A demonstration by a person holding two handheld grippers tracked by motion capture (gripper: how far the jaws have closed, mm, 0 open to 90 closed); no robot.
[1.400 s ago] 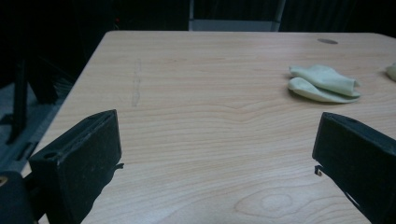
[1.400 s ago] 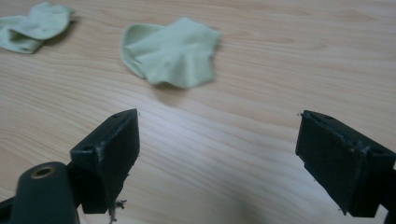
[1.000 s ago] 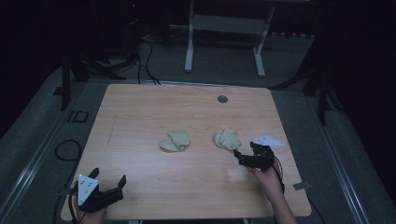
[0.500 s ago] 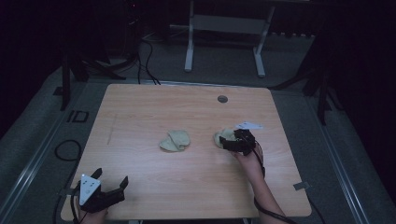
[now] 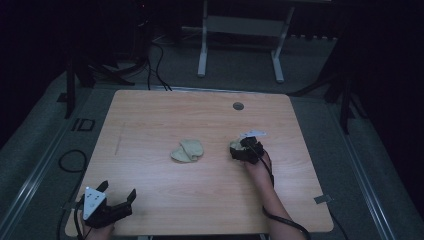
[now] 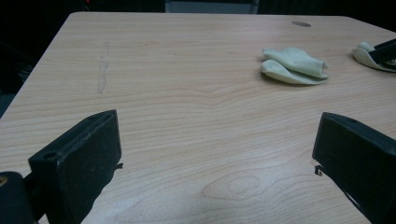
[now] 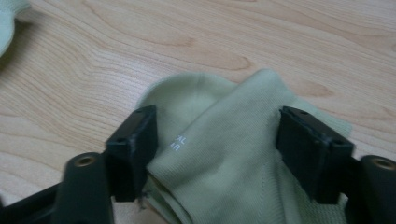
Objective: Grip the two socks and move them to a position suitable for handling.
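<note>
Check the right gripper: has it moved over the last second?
Yes. The right gripper went away from the table's near right edge, toward the round grommet, and now sits open over the right sock.

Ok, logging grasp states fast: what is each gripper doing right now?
Left gripper: open, holding nothing, low over the wooden table.
Right gripper: open, jaws either side of the folded pale green sock, not clamped.

White lettering sits on the pale green sock [image 7: 224, 158], just beside the right gripper [image 7: 217, 140]'s near jaw: "AL" over "AR", partly hidden.
</note>
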